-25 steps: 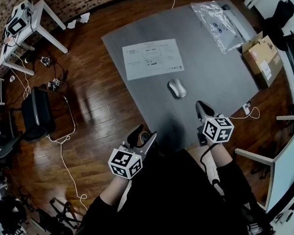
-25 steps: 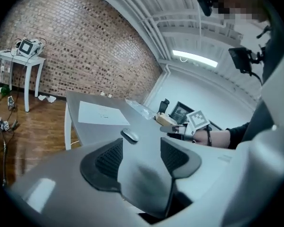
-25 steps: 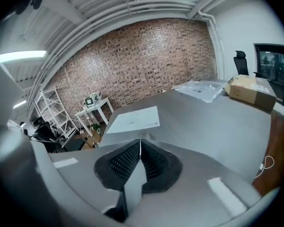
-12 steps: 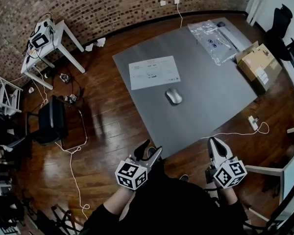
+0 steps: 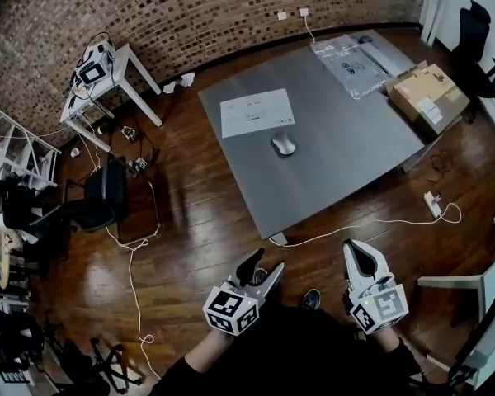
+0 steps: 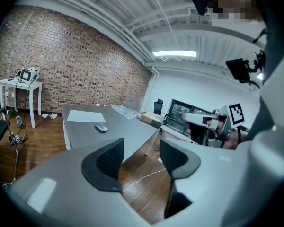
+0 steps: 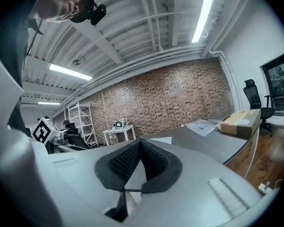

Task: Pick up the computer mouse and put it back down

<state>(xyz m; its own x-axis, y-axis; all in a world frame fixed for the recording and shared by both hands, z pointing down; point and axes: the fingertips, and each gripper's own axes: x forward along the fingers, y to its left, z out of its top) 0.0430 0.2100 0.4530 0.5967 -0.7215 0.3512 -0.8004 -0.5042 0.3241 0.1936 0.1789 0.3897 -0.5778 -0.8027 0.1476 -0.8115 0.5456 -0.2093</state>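
Fingers (image 6: pixel 106 162) on our left gripper (image 5: pixel 262 269) are standing apart, those on our right gripper (image 5: pixel 359 252) pressing together, empty. We are guessing the mouse (image 5: pixel 283 144), far off on the table (image 5: pixel 355 139), is light and slippery; pinch its 2 sides.

The print on the paper (image 5: pixel 257 111) by the desk's (image 5: pixel 346 159) far left corner is too small to read, as is whatever fills the plastic bag (image 5: pixel 346 56) at its far right corner. In the right gripper view the mouse (image 5: pixel 283 144) is hidden behind the right gripper's (image 7: pixel 141 145) own body (its closed jaws fill the middle). The person's arms (image 5: pixel 200 355) run off the head view's bottom edge.
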